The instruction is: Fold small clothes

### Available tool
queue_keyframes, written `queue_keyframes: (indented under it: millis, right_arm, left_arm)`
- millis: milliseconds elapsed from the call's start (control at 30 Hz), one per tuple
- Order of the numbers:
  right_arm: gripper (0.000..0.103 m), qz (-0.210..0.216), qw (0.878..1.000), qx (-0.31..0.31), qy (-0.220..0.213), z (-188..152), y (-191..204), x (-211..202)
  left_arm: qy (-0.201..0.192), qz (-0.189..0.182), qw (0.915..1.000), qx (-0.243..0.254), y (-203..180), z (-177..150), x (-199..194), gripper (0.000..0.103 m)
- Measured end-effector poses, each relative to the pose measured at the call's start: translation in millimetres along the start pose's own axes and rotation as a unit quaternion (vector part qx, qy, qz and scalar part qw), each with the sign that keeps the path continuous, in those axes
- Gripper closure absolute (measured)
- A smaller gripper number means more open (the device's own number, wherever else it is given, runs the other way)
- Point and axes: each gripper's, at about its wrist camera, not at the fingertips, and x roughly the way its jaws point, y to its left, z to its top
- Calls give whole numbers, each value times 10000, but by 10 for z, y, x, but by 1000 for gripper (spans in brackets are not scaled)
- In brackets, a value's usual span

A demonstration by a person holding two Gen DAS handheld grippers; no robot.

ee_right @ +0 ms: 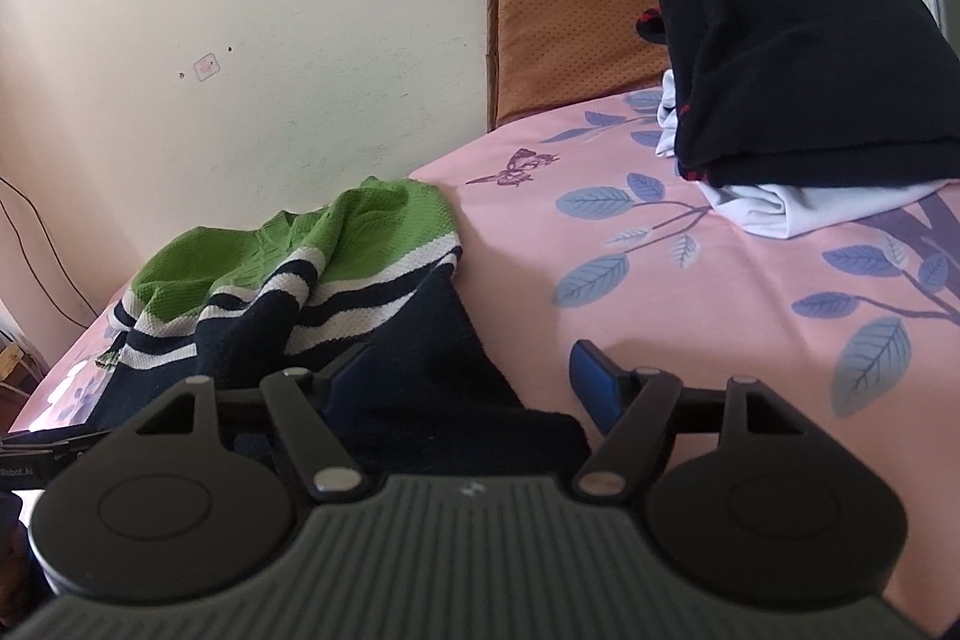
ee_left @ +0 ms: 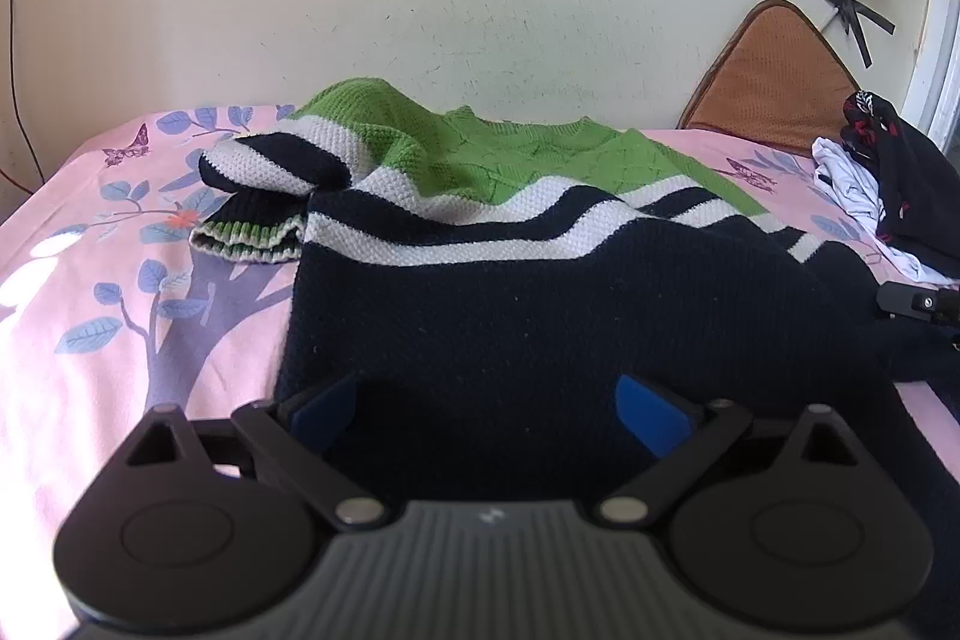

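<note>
The sweater point(ee_left: 516, 244) lies on the pink bed sheet point(ee_left: 120, 280). It is dark blue at the bottom, with white stripes in the middle and green at the top. Its dark blue bottom edge is the part closest to both tools. The green neck end is far ahead of the jaws, near the wall point(ee_left: 360, 10). So the sweater runs long from the jaws straight out toward the wall.

The left gripper point(ee_left: 489, 409) is wide open. Its two blue pads point(ee_left: 651, 415) sit far apart, and the dark cloth fills the gap between them. It is not pinching anything yet. It looks like it sits right over the left bottom corner of the sweater.

The right gripper point(ee_right: 474, 382) is wide open too. Dark cloth lies between its jaws, more toward the left jaw. The right jaw is over bare pink sheet. It holds nothing. It looks like it is at the right bottom corner.

Both tools seem about equally close to the bottom edge. I think the next move is to close on that edge and lift it forward, toward the green end.

One sleeve point(ee_left: 270, 184) is bunched up ahead and to the left of the left jaws. A pile of folded clothes point(ee_right: 804, 100) sits far ahead and to the right of the right jaws, well apart from the sweater.
</note>
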Motion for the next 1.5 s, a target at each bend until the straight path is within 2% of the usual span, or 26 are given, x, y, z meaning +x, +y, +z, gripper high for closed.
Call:
queue_keyframes:
  millis: [400, 1067, 1167, 1267, 1367, 1467, 1500]
  right_arm:
    - [26, -6, 10000, 1, -2, -3, 3, 0]
    - [24, -9, 10000, -16, 6, -5, 9, 6]
    - [24, -81, 9998, -162, 57, -1, 55, 2]
    - [17, -244, 9982, -542, 84, -12, 98, -45]
    - [17, -307, 9970, -691, 134, -2, 60, -77]
    - [17, -187, 9971, -669, 300, -3, 60, -72]
    - [20, -113, 9966, -749, 334, -18, 94, -72]
  left_arm:
    - [33, -27, 10000, -3, -4, 2, 17, 1]
    - [21, -50, 10000, -32, -1, 4, 15, 0]
    - [12, -66, 10000, -57, 5, 3, 9, 0]
    - [10, -69, 10000, -60, 7, 3, 8, 0]
    - [11, -67, 10000, -59, 8, 4, 8, 0]
    - [10, -68, 10000, -60, 8, 4, 8, 0]
    - [11, -68, 10000, -60, 8, 3, 9, 0]
